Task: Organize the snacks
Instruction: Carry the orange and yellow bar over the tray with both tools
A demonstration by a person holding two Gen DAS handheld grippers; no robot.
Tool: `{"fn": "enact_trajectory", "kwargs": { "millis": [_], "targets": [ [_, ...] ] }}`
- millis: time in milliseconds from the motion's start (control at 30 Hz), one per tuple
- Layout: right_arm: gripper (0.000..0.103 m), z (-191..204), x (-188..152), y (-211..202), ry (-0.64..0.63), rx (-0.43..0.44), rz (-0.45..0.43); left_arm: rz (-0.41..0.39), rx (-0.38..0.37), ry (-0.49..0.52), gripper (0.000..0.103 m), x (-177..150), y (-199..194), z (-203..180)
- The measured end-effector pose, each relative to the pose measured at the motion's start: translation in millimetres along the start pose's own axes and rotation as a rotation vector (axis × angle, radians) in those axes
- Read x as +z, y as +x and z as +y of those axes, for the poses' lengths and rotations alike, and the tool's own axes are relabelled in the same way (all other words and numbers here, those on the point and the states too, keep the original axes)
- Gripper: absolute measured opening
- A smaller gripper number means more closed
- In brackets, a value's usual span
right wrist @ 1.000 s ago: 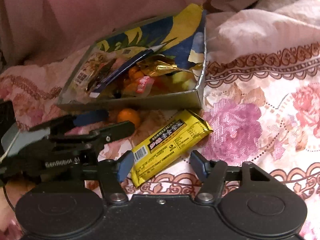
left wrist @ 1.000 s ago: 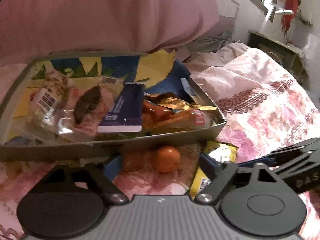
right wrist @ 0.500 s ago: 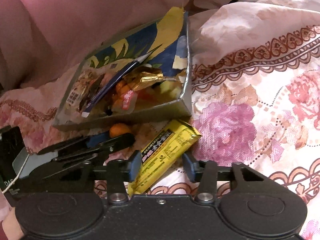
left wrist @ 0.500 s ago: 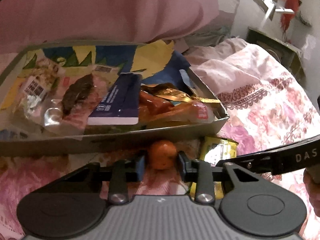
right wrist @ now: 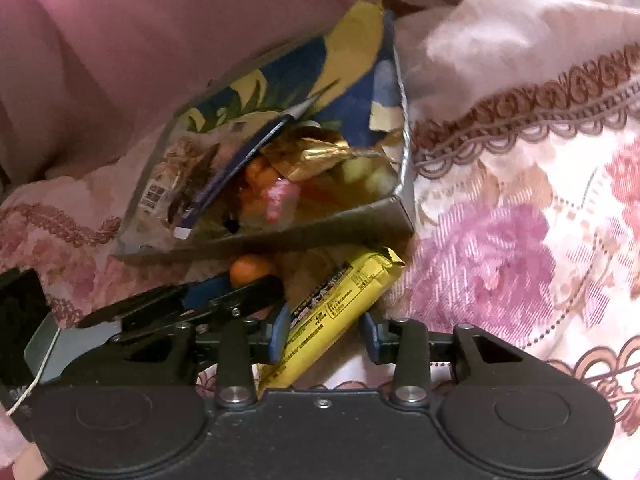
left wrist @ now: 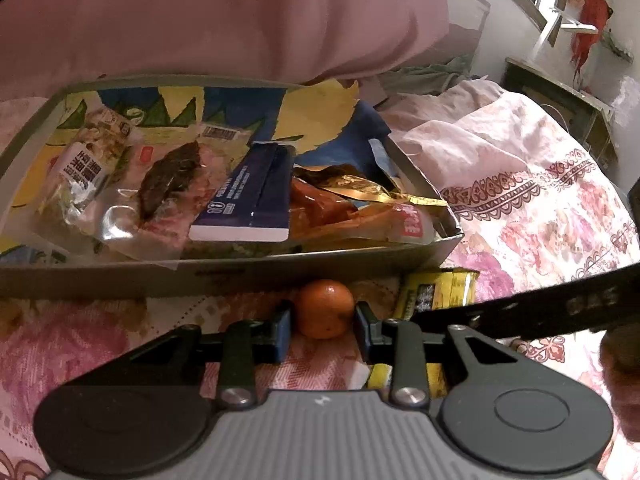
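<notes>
Left gripper [left wrist: 323,330] pinches the orange [left wrist: 325,308] on the bedspread, just near of the box [left wrist: 240,276]: round, firm, likely rolls, grip at widest part. Right gripper [right wrist: 324,330] spread around yellow bar [right wrist: 336,312]: light, crinkly; take mid-length.

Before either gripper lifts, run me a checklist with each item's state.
1. Left gripper fingers bracket the small orange: ok.
2. Pads pressed firmly on the orange: cannot tell; they look touching at most.
3. Right gripper fingers straddle the yellow snack bar: ok.
4. Right fingers closed on the bar: not ok; a gap shows on the right side.
5. Room in the snack box: cannot tell; many packets already lie inside.
6. The two grippers clear of each other: not ok; they sit very close in both views.
</notes>
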State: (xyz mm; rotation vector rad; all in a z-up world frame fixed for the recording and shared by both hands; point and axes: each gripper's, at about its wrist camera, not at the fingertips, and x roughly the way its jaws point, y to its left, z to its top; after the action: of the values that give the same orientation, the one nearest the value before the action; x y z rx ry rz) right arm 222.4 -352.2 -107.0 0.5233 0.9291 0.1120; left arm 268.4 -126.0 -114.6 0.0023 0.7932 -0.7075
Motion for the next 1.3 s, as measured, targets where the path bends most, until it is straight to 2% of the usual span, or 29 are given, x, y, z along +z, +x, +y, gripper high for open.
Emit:
{"fn": "enact_trajectory", "kwargs": {
  "millis": [200,333,533,667,733,867,1033,1133,1233,1300],
  "targets": [
    [0.024,1,-1,-12,0.080,0.021,0.004,0.010,0.017,-0.021,0.035,-2,-9,-2],
    [0.018,1,-5,-25,0.086,0.015,-0.005,0.014,0.035,-0.042,0.035,-5,-22,-5],
    [0.013,6,-11,-46,0.071,0.024,-0.040,-0.001,0.052,-0.052,0.035,-9,-50,-15],
    [0.012,10,-16,-65,0.042,0.025,-0.077,-0.050,0.064,-0.060,0.035,-3,-74,-23],
    [0.012,13,-18,-76,0.017,0.019,-0.111,-0.092,0.068,-0.080,0.035,2,-84,-25],
    [0.012,18,-17,-99,-0.021,0.004,-0.201,-0.169,0.101,-0.051,0.035,16,-99,-31],
    [0.012,13,-6,-118,-0.001,0.063,-0.315,-0.197,0.124,-0.090,0.035,31,-93,-22],
    [0.012,12,5,-119,0.011,0.069,-0.369,-0.208,0.132,-0.114,0.035,40,-83,-13],
    [0.012,15,19,-115,-0.014,0.037,-0.429,-0.224,0.146,-0.106,0.035,49,-70,-5],
    [0.012,23,29,-109,-0.081,-0.016,-0.469,-0.232,0.154,-0.105,0.035,53,-64,2]
  ]
}}
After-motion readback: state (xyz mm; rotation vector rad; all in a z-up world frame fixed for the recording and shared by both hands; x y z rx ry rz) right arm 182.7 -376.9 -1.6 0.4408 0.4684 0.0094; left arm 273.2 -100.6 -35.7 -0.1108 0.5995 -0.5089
